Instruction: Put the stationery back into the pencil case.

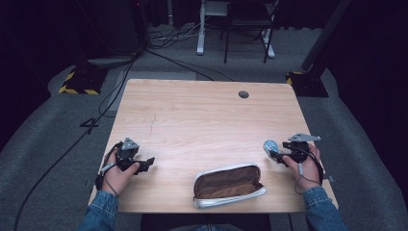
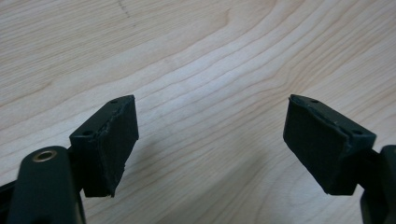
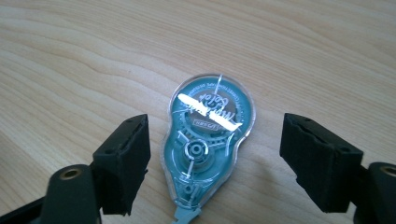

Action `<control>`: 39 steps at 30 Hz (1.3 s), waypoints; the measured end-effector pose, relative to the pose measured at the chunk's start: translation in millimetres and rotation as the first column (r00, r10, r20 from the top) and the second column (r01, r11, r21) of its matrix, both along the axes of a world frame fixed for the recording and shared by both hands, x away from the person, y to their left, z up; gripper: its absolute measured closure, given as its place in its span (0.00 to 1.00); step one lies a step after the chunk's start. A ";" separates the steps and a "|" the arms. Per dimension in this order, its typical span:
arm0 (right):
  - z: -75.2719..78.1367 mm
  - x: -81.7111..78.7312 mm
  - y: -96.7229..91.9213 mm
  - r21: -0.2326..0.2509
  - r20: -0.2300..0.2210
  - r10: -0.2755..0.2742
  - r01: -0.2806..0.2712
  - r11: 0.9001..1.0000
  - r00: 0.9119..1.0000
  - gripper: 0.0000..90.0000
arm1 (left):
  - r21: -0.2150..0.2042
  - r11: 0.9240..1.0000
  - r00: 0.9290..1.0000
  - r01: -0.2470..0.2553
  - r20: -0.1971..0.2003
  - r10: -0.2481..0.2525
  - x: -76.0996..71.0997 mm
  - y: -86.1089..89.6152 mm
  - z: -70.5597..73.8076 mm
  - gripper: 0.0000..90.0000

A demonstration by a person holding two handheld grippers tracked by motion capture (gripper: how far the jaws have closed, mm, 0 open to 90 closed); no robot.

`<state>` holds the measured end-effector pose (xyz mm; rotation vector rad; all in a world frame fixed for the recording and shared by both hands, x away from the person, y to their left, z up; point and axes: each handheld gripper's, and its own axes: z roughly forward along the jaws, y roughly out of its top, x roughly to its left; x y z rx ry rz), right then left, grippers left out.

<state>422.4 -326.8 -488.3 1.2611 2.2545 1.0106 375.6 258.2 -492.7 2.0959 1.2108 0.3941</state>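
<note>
A teal, clear-cased correction tape dispenser (image 3: 208,140) lies flat on the wooden table (image 1: 202,120). My right gripper (image 3: 215,163) is open around it, one jaw on each side with a gap to both. From above, the dispenser (image 1: 270,145) sits at the right gripper's (image 1: 278,155) tips near the table's right edge. An open pencil case (image 1: 228,185), silver outside with a brown lining, lies at the front edge. My left gripper (image 1: 146,164) rests low at the front left; its jaws (image 2: 210,149) stand wide apart over bare wood with nothing between them.
A round cable hole (image 1: 243,94) sits in the table's far right part. Beyond the table are floor cables (image 1: 115,82), a hazard-striped stand base (image 1: 79,82) and chair legs (image 1: 245,33).
</note>
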 end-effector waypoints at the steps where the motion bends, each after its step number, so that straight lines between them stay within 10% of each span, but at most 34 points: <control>1: -0.5 0.0 0.9 -0.002 -0.004 0.000 0.000 1.000 1.000 0.29 | 0.006 1.000 1.000 0.001 0.000 -0.001 0.8 0.8 -1.3 0.20; 39: -6.4 1.0 5.4 -0.031 -0.019 -0.030 0.030 0.999 0.999 0.55 | 0.032 0.998 0.998 -0.046 0.033 0.045 8.0 6.8 -12.5 0.16</control>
